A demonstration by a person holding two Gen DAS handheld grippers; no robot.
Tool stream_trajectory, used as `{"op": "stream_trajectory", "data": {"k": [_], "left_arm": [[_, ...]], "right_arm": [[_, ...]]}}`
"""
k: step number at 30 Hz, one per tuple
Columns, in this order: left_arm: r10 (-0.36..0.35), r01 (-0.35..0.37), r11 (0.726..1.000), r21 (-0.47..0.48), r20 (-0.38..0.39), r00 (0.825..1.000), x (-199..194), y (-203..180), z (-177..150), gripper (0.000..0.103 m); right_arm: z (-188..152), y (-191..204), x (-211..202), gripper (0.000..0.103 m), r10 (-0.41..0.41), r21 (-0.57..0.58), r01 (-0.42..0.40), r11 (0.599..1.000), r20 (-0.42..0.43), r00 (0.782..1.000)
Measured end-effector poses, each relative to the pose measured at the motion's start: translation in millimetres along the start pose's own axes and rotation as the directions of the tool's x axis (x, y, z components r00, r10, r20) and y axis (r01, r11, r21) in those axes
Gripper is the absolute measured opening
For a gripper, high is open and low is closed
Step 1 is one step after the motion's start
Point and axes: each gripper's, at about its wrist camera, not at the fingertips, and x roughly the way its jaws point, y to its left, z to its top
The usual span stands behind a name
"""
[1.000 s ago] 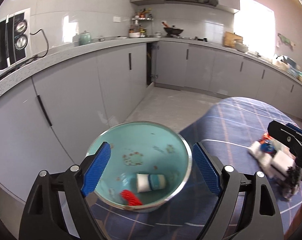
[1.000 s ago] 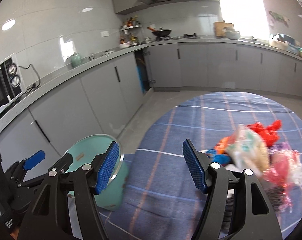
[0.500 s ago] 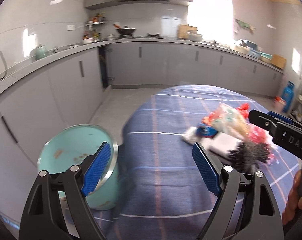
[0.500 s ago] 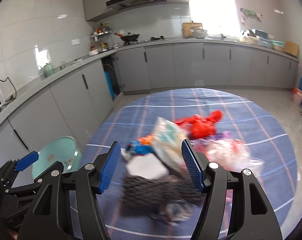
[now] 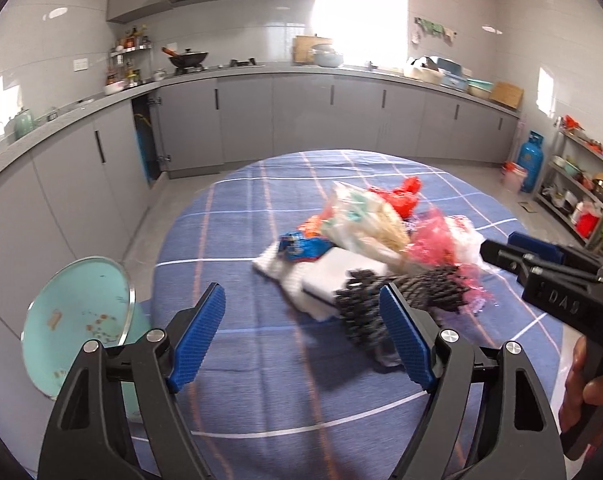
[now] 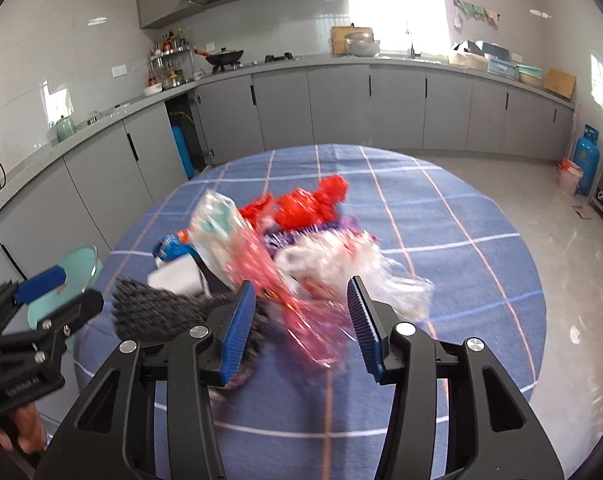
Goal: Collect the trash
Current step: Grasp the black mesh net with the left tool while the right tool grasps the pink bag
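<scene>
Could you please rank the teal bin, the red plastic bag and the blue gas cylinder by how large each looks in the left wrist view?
1. teal bin, nearest the camera
2. red plastic bag
3. blue gas cylinder, far off

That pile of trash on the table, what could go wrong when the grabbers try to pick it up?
The pink plastic wrap between the closing right gripper is thin and tangled with the clear bags, so it might drag them along or slip free. The teal bin sits off the table's edge, so a loose piece could drop on the floor. The left gripper is close to the right one, so they could bump.
</scene>
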Motion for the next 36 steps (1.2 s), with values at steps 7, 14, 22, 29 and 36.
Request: {"op": "stream_trajectory", "data": {"k": [7, 14, 22, 29, 36], "left_arm": [[-0.055, 0.056, 0.998, 0.019, -0.038, 0.998, 20, -28, 2, 0.071], [-0.086, 0.087, 0.996, 0.006, -0.094, 0.992, 41, -37, -1, 0.058], [-0.103, 0.103, 0.995, -0.013, -0.112, 0.988, 50, -38, -4, 0.04], [-0.145, 0.146, 0.989, -0.004, -0.101, 0.984, 43, -41, -6, 0.018], [-0.19, 0.191, 0.981, 0.019, -0.03, 0.981, 18, -43, -4, 0.015]], "right_arm": [[-2, -16, 11, 0.04, 0.02, 0.028, -0.019, 0.999, -0.039, 0.999], [-8, -22, 21, 0.04, 0.057, 0.036, -0.054, 0.998, -0.074, 0.996], [-13, -17, 33, 0.045, 0.071, 0.006, -0.071, 0.997, -0.111, 0.991], [-21, -16, 45, 0.036, 0.048, 0.002, -0.049, 0.999, -0.159, 0.986], [-15, -19, 25, 0.021, 0.055, 0.024, -0.053, 0.998, -0.097, 0.994]]}}
